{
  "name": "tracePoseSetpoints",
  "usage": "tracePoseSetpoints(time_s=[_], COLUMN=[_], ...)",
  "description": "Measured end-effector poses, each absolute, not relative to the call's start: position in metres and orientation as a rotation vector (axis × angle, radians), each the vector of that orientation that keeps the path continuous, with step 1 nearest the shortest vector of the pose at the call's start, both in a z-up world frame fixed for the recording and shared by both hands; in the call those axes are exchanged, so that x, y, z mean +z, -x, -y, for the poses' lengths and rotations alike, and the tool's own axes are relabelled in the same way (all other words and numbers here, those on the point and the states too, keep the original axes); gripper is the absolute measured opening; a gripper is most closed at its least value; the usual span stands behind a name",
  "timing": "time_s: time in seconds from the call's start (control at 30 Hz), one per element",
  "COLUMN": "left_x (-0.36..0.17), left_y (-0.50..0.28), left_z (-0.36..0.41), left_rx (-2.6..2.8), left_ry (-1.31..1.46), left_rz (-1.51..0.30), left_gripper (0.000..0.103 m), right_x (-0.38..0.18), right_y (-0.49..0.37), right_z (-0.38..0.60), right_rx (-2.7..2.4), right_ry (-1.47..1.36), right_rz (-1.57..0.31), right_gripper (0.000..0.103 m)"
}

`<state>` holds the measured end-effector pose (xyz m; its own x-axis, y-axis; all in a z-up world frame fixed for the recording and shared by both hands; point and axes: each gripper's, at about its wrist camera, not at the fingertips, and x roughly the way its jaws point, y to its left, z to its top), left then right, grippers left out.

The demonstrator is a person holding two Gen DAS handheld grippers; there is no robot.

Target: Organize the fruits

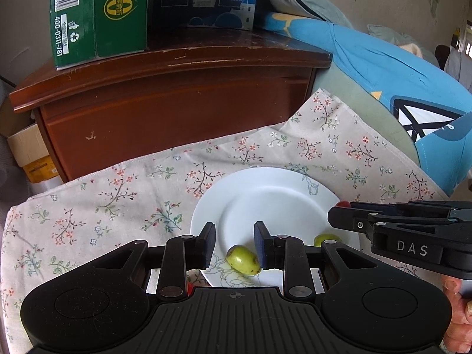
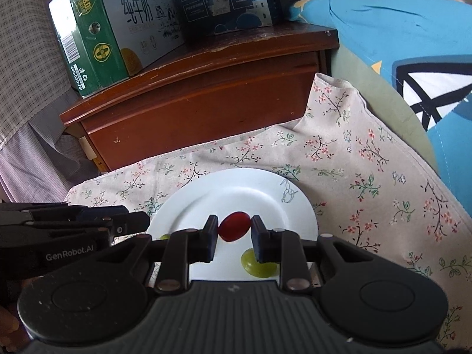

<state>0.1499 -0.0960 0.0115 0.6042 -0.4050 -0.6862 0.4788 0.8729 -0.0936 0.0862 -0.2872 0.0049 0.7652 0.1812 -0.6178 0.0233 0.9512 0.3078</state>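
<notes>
Right tongs (image 2: 234, 237) clamped on a red fruit (image 2: 234, 226) above the white plate (image 2: 265, 197), left tongs (image 1: 234, 243) spread apart over a green fruit (image 1: 243, 259) on that plate, second green fruit (image 2: 258, 264) alongside, floral cloth (image 2: 368, 177) beneath, wooden cabinet (image 2: 206, 88) with cartons (image 2: 118, 26) behind.

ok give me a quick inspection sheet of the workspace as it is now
surface: floral beige cloth, lying flat
job's things: round white plate holds two small green fruits, one and another; small red oval fruit held above the plate
clutter: nothing seen on the cloth
grippers: left gripper open, empty, over the plate; right gripper jaws shut on the red fruit
cables: nothing seen
surroundings: brown wooden cabinet with green milk carton box and dark blue box; blue cushion
</notes>
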Motion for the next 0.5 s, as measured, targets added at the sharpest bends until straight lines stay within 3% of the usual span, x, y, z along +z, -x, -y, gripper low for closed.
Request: tracePoseSetpoints(time_s=[0.37,0.5], left_x=[0.004,0.005], left_y=[-0.173,-0.178], left_z=[0.086,0.079], left_rx=[-0.504,-0.485], left_ry=[0.004,0.040], left_rz=[-0.825,-0.840], left_gripper=[0.026,0.031], right_x=[-0.017,-0.020], right_y=[-0.108,-0.111], right_z=[0.291,0.294], right_rx=[0.094,0.094], right_ry=[-0.362,-0.396], right_rz=[-0.764,-0.771], right_gripper=[0.025,0.028])
